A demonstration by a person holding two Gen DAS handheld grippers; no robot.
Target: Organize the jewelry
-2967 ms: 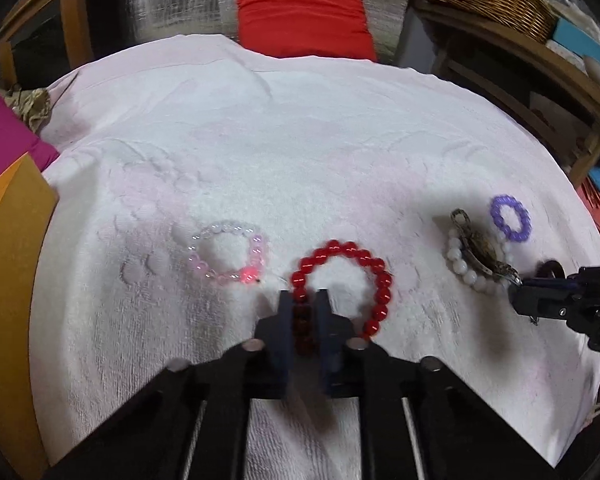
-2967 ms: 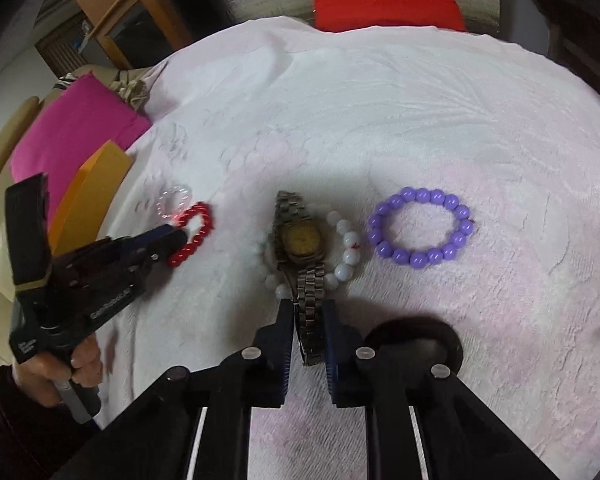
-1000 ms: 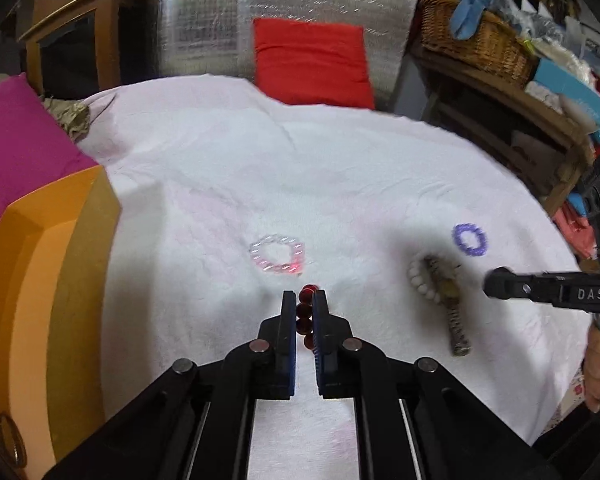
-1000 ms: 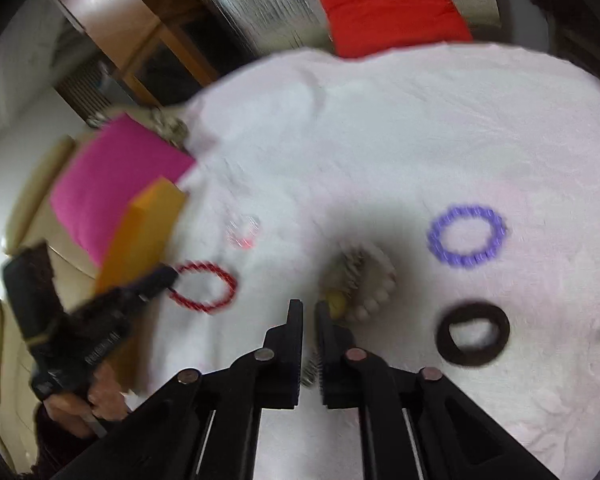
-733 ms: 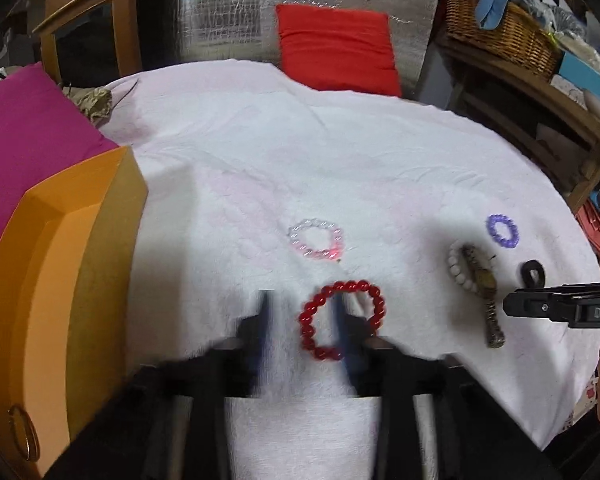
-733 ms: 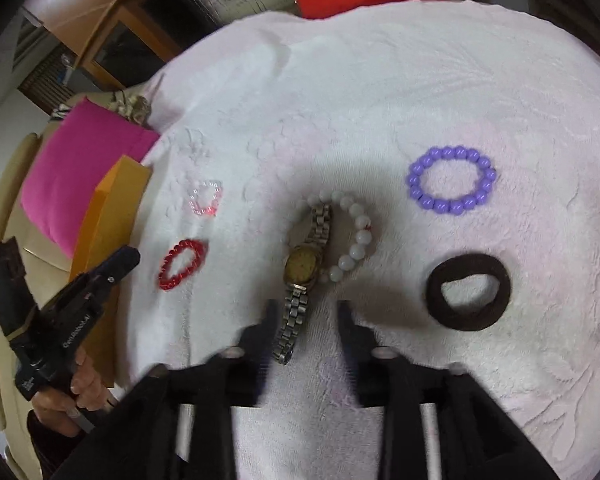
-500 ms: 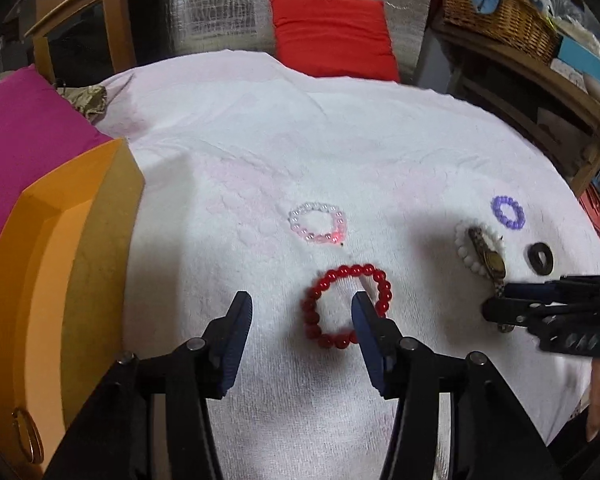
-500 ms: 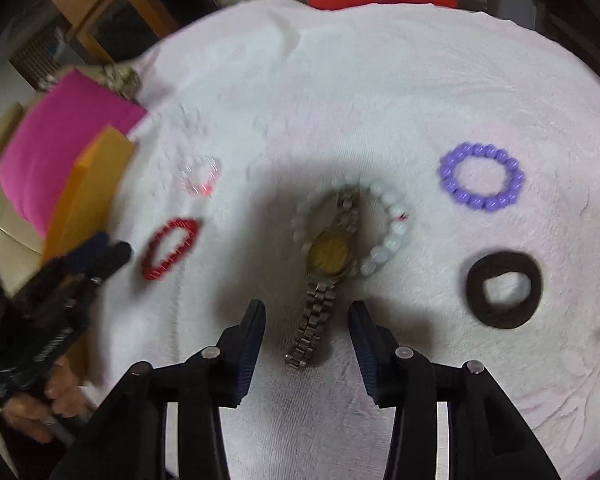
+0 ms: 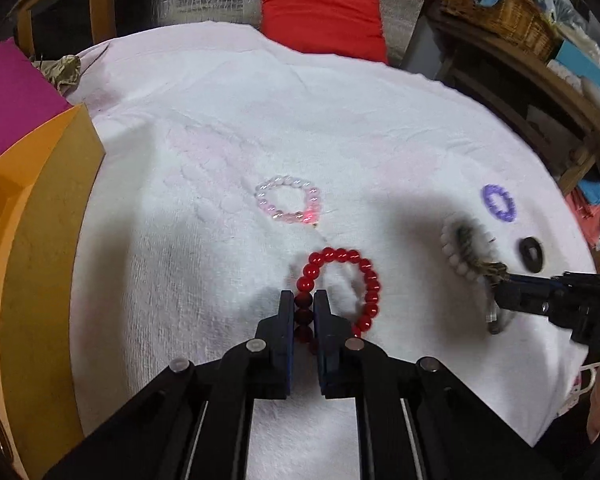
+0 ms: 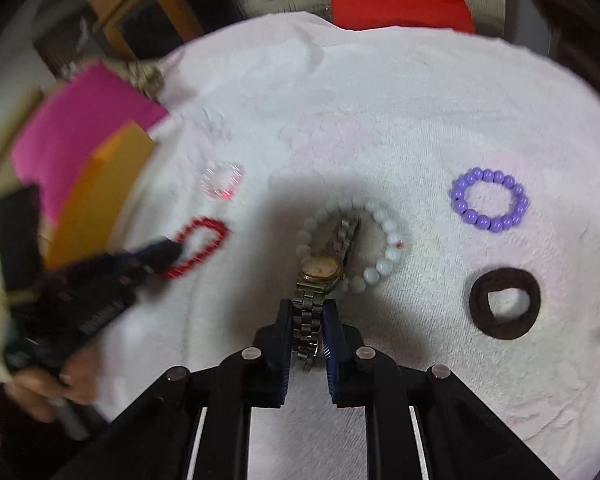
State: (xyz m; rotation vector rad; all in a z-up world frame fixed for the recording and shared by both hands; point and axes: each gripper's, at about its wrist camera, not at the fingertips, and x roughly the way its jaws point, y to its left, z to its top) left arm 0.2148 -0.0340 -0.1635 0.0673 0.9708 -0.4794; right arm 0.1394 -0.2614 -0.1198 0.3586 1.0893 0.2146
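A red bead bracelet [image 9: 354, 264] lies on the white towel [image 9: 260, 112]; my left gripper [image 9: 304, 300] is shut on its near beads. It also shows in the right wrist view [image 10: 204, 246]. A metal wristwatch [image 10: 320, 270] lies across a white bead bracelet [image 10: 388, 240]; my right gripper [image 10: 308, 312] is shut on the watch band. A pale pink bead bracelet [image 9: 290, 204], a purple bead bracelet [image 10: 490, 200] and a dark hair tie [image 10: 504, 304] lie loose on the towel.
An orange box [image 9: 28, 240] stands open at the left edge, with a magenta lid or cushion [image 9: 8, 92] behind it. A red cushion [image 9: 324, 12] lies beyond the towel. A wicker basket [image 9: 496, 8] sits on a wooden shelf at the right.
Half a second ago both grippers were open above the jewelry. Now the left has shut on the red bracelet and the right has shut on the watch band.
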